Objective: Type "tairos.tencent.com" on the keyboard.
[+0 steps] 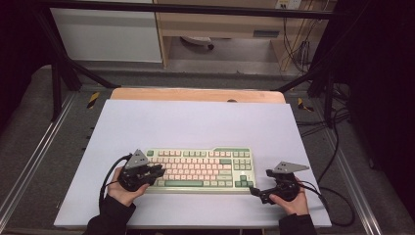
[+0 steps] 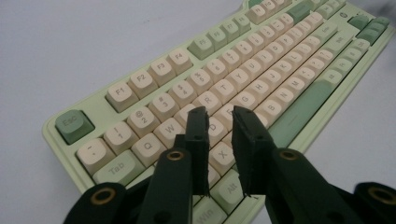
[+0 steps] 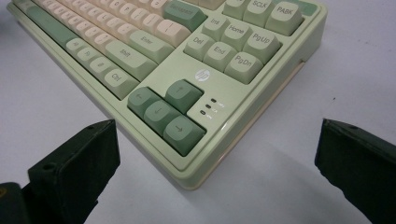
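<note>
A: Our left claw hangs over the keyboard's left end, above the letter keys near W, D and X. Its jaws stand close together with a narrow gap and nothing between them, so we call it released though nearly closed.

B: And from above we see that left claw right at the keyboard's left edge, with our left hand behind it.

A: Our right claw is wide apart. The keyboard's near right corner, by the arrow keys, lies just ahead of its two jaws, and neither pad touches the case.

B: Agreed, released and gripping nothing. In the high view it sits just off that same corner, held by our right hand.

A: The keyboard itself lies flat on the pale table, towards our edge, between both claws.
</note>
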A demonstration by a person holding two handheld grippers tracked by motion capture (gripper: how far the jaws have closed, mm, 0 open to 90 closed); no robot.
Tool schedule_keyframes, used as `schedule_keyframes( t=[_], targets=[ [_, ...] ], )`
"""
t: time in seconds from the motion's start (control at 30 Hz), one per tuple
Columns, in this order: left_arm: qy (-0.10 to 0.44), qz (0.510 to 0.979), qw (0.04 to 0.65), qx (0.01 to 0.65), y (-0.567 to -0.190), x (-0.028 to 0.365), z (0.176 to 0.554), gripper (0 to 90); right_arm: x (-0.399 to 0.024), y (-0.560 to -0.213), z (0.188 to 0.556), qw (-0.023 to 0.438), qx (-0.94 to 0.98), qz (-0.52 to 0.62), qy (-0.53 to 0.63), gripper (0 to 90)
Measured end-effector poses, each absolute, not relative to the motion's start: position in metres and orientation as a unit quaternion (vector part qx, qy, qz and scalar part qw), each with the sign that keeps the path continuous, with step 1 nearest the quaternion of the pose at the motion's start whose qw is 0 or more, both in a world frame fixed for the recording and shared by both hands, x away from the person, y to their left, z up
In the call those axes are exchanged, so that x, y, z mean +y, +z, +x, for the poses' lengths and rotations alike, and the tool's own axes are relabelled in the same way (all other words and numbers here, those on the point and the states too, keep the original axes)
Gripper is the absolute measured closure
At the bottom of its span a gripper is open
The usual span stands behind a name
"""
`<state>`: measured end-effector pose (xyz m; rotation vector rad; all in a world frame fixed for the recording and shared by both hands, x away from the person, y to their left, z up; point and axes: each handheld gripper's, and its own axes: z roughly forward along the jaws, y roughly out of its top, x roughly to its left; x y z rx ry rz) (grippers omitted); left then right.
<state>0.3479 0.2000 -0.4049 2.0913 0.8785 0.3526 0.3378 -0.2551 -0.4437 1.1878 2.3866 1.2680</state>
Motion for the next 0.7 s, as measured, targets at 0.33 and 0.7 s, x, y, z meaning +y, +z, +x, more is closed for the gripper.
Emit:
schedule_keyframes(
  t=[0.33,0.7],
  targets=[
    [0.138,0.838,0.404,0.34,-0.403,0.18,0.356,86.1,-0.255,-0.444,0.338,0.095,0.805,0.4,0.427,0.6],
    [0.135,0.846,0.396,0.33,-0.404,0.156,0.367,89.7,-0.255,-0.444,0.338,0.095,0.806,0.399,0.426,0.5]
  ],
)
